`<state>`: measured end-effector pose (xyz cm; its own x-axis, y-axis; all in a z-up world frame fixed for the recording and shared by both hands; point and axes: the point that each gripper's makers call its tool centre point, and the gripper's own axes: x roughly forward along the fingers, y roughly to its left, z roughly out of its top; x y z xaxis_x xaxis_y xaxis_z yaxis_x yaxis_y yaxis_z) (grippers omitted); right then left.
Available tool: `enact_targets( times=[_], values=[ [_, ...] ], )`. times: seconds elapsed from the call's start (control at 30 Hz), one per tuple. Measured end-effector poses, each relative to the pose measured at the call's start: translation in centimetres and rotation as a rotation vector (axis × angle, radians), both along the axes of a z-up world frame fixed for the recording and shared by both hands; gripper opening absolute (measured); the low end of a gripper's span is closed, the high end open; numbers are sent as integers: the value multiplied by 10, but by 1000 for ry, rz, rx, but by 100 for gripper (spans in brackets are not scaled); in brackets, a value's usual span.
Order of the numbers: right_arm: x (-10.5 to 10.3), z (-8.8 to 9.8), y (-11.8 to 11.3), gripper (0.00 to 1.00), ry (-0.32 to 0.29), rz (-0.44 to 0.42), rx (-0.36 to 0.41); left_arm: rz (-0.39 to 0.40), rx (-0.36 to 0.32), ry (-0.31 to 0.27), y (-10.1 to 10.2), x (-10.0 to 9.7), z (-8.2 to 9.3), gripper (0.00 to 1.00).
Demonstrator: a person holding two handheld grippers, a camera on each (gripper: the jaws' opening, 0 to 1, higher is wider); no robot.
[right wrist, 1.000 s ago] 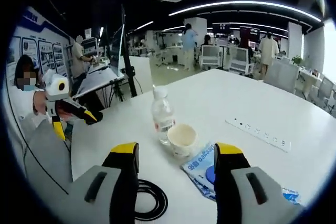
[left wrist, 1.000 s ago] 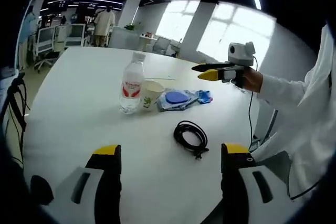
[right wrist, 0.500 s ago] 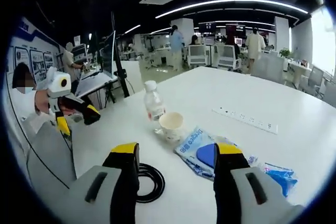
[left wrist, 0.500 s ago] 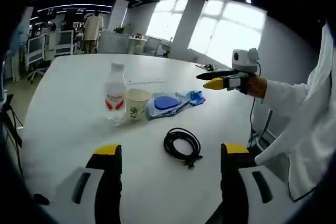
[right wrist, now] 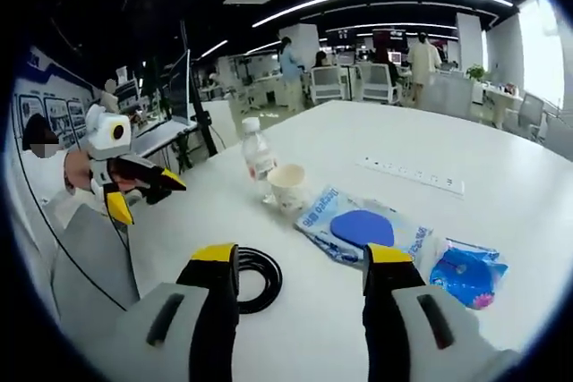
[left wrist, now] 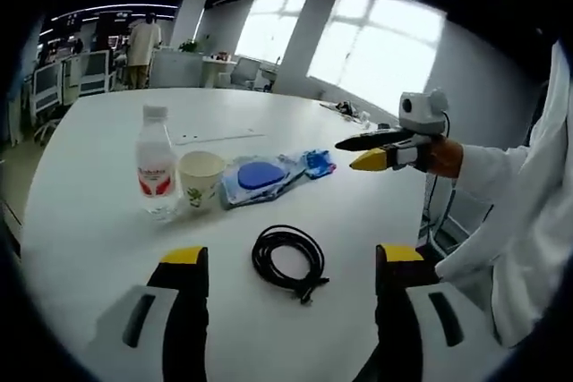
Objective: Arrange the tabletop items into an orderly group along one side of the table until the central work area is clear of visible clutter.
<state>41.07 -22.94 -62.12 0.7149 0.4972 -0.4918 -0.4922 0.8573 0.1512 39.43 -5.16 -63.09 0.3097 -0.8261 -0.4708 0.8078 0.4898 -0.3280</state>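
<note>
We see a smooth, matt white tabletop (left wrist: 107,230). On it stand a clear plastic water bottle (left wrist: 156,165) with a glossy label and a matt paper cup (left wrist: 201,176). The wipes pack (right wrist: 358,230) and the small blue packet (right wrist: 468,271) look like shiny plastic film. The coiled black cable (left wrist: 287,252) has a dull rubbery sheath.

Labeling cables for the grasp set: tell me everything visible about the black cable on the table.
The black cable is a thin, rubbery-looking cord wound into a loose, roughly round coil of several loops, lying flat on the white table. One end with a small plug sticks out of the coil at its near edge. It sits alone, apart from the paper cup and the clear packet beyond it. Neither tool touches it; in the right gripper view it lies beside the left jaw.
</note>
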Motion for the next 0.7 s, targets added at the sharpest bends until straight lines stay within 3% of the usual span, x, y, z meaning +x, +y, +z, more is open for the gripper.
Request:
enact_targets(
  times=[0.3,0.7],
  values=[
    [-7,-20,6,53,44,1,10,25,29,24,-9,9,-17,74],
    [-2,-60,39,51,117,55,12,51,78,72,-21,17,-52,70]
  ],
)
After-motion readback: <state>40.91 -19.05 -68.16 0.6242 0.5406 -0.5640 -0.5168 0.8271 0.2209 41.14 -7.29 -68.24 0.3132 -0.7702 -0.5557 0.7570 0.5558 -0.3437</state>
